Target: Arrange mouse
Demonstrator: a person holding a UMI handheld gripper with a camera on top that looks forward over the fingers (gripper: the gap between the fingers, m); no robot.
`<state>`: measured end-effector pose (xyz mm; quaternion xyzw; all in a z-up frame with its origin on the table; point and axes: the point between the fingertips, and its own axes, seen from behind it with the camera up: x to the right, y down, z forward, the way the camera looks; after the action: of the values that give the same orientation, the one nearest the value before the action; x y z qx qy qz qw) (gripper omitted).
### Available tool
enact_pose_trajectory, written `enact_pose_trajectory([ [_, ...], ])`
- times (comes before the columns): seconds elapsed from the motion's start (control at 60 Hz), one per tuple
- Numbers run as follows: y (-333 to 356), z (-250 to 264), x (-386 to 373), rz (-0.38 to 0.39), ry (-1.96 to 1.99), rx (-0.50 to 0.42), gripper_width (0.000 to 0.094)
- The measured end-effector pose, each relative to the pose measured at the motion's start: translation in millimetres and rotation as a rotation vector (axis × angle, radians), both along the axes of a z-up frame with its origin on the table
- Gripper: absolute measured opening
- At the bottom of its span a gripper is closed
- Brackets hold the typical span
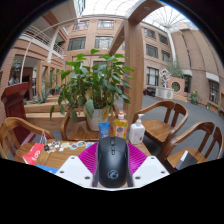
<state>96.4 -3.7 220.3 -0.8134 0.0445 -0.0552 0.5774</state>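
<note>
The jaws (112,172) pinch the black mouse (112,160) by its smooth curved sides, so it could slip out above the cluttered desk (60,152).

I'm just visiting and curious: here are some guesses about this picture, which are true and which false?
1. A black mouse lies between the fingers. True.
2. The mouse is white. False: it is black.
3. A leafy potted plant stands beyond the mouse. True.
4. No chairs are about. False: wooden chairs stand by the table.
5. Bottles stand behind the mouse. True.
</note>
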Motion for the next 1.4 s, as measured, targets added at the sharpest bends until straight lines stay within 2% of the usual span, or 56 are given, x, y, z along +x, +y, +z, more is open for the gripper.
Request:
enact_pose_trajectory([
  [0.083, -3.6, 39.4, -47.2, 0.061, 0.042, 0.061, 0.0390],
  [0.167, -1.4, 47.0, -95.2, 0.139, 0.063, 0.055, 0.0390],
  [0.25, -3.2, 11.6, -151.3, 0.204, 0.059, -0.001, 0.0389],
  [0.333, -6.9, -48.5, -199.1, 0.267, 0.074, -0.108, 0.0389],
  [0.5, -27.6, -173.7, -257.8, 0.332, 0.042, -0.323, 0.0388],
  [0.6, -35.8, -219.3, -271.8, 0.339, 0.036, -0.387, 0.0399],
  [0.7, -41.3, -233.1, -282.1, 0.360, 0.058, -0.401, 0.0494],
  [0.767, -40.2, -226.9, -279.5, 0.348, 0.052, -0.394, 0.0562],
  [0.867, -45.9, -204.6, -274.4, 0.330, 0.023, -0.340, 0.0876],
  [0.917, -54.3, -190.8, -270.3, 0.316, 0.015, -0.327, 0.0833],
  [0.983, -70.9, -171.1, -263.8, 0.302, 0.007, -0.306, 0.0861],
  [1.167, -143.9, -125.0, -249.4, 0.276, -0.019, -0.263, 0.0857],
  [1.4, -235.1, -93.0, -238.7, 0.253, -0.005, -0.230, 0.0856],
])
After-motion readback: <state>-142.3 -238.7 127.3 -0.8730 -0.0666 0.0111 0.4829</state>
